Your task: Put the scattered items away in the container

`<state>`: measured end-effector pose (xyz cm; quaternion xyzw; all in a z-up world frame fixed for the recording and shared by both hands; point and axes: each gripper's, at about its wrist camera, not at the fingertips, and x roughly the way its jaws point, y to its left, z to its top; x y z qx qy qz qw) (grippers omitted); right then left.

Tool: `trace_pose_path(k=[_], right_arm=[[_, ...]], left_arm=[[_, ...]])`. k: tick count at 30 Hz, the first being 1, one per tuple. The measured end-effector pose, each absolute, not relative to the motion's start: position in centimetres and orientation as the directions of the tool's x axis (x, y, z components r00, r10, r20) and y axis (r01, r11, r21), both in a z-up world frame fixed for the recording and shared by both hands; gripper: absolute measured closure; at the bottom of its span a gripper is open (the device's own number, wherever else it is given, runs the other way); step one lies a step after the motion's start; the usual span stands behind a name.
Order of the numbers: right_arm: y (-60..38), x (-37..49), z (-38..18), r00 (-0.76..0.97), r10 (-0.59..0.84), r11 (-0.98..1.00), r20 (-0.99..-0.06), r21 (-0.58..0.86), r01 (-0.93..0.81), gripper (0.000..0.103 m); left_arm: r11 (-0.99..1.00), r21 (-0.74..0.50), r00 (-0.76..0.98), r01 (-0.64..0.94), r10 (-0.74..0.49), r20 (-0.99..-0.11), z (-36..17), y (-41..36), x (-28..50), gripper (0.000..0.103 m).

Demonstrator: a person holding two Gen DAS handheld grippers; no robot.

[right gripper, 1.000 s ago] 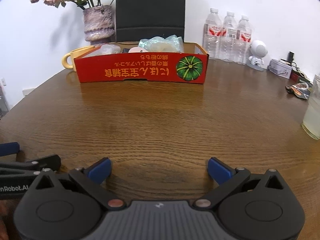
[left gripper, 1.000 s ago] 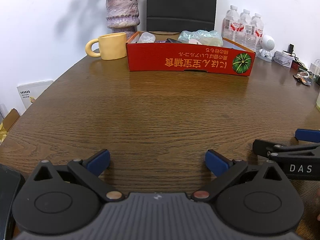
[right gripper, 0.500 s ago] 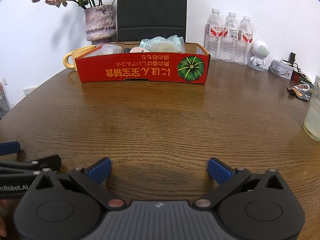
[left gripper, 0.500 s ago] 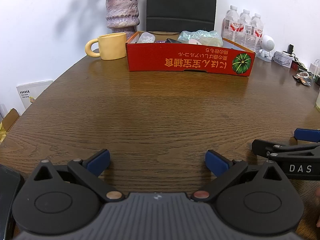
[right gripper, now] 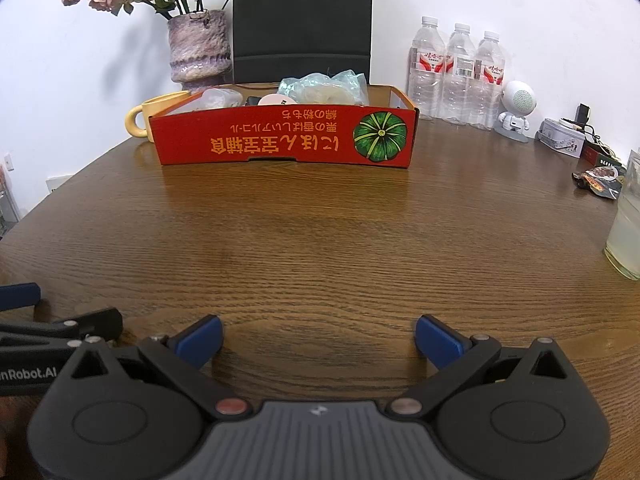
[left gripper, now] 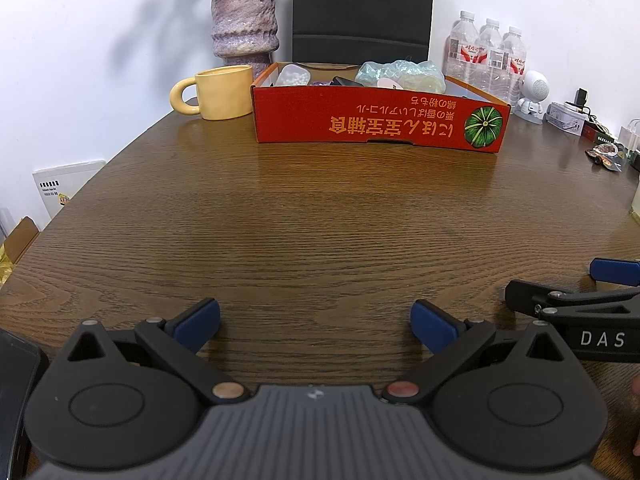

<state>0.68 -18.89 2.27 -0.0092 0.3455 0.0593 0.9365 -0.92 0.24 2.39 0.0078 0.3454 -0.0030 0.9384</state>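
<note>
At the far left edge a white card (left gripper: 66, 184) leans against the wall below the table rim, and a cardboard flap (left gripper: 18, 240) shows beside it. On the wooden table (left gripper: 320, 220) the left gripper (left gripper: 316, 322) sits low over bare wood near the front edge, its blue-padded fingers (left gripper: 198, 322) spread wide with nothing between them. Farther back and to the left, a yellow mug (left gripper: 222, 92) stands just beside the left end of the red cardboard box (left gripper: 376, 124), with a mottled purple vase (left gripper: 244, 20) of dried flowers behind it. The box holds the gathered things: a clear tub of white beads (left gripper: 294, 74) at its left end, a dark item (left gripper: 346, 81) near the middle, and crumpled pale green plastic wrap (left gripper: 402, 74) heaped toward the right, rising above the wall. A black chair back (left gripper: 362, 8) stands behind the box. The open table between box and grippers carries no loose items. The right gripper (right gripper: 318, 338) rests just beside the left one, also low near the front edge, its jaws spread apart and holding nothing. Right of the box stand three water bottles (right gripper: 458, 76), a small white robot figure (right gripper: 516, 110), a tin (right gripper: 560, 144), a crumpled snack wrapper (right gripper: 600, 178), and at the far right a glass of pale drink (right gripper: 628, 224).
</note>
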Motion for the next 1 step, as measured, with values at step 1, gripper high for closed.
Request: trace_pose_path(k=[1], right_arm=[[-18.9,0.68,2.26,0.754,0.104,0.993,-0.648,0.024,-0.117,0.0]], left_arm=[[1.0,0.013,0.761,0.011,0.0,-0.648,2.39,0.24,-0.92,0.0]])
